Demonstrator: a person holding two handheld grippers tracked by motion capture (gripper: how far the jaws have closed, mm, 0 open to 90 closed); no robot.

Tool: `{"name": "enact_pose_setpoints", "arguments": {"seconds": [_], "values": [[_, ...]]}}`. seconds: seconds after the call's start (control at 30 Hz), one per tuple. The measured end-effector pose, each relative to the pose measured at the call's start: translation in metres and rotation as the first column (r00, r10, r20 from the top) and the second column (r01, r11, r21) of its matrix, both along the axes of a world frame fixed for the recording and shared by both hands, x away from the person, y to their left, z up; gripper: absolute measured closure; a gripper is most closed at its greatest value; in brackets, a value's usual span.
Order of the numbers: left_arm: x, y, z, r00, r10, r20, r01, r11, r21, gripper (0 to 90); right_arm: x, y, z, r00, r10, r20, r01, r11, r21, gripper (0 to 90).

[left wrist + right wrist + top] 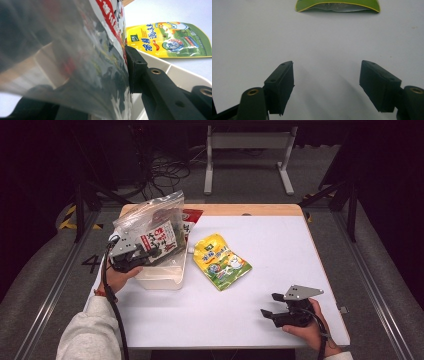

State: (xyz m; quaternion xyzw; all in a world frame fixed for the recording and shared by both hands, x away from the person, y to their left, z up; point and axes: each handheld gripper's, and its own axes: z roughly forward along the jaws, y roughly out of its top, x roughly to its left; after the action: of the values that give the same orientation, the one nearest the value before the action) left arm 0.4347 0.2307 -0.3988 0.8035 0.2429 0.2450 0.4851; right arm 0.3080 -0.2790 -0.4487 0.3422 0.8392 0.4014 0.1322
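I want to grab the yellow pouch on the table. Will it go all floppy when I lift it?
Probably. The yellow pouch looks like soft, puffy foil, so it would likely sag. Its glossy skin may be slippery. Lying flat on the table, it shouldn't roll.

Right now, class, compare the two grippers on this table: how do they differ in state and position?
1. The left gripper is shut on the clear plastic bag; the right gripper stands open with nothing between its jaws.
2. The left gripper holds its bag over the white tray; the right gripper sits above bare white table, facing the yellow pouch.
Shared: both are black, two-jawed and hand-held.
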Motion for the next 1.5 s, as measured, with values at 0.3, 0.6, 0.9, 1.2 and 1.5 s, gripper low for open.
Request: {"name": "enact_pose_setpoints", "arguments": {"seconds": [0.3, 0.6, 0.9, 1.2, 1.5], "values": [[-0.003, -0.001, -0.001, 0.9990, 0.045, -0.005, -0.045, 0.9989, -0.016, 61.9, 0.000, 0.000, 0.000, 1.0000, 0.003, 0.003, -0.003, 1.0000, -0.004, 28.1], [-0.005, -0.002, 0.000, 0.9983, 0.056, -0.015, -0.056, 0.9983, -0.013, 50.5, -0.001, -0.002, 0.002, 1.0000, 0.000, 0.007, 0.000, 1.0000, 0.002, 28.3], [-0.010, 0.000, 0.003, 0.9968, 0.074, -0.032, -0.076, 0.9937, -0.082, 30.1, 0.000, -0.002, 0.002, 1.0000, -0.002, 0.009, 0.002, 1.0000, 0.001, 28.2], [-0.021, 0.009, 0.010, 0.9922, 0.115, -0.049, -0.120, 0.9848, -0.126, 16.0, 0.004, -0.004, 0.006, 0.9993, -0.027, 0.027, 0.027, 0.9996, 0.010, 31.8], [-0.032, 0.011, 0.009, 0.9902, 0.129, -0.055, -0.134, 0.9835, -0.121, 17.6, 0.015, -0.003, 0.010, 0.9977, -0.048, 0.047, 0.047, 0.9987, 0.020, 34.9]]}}
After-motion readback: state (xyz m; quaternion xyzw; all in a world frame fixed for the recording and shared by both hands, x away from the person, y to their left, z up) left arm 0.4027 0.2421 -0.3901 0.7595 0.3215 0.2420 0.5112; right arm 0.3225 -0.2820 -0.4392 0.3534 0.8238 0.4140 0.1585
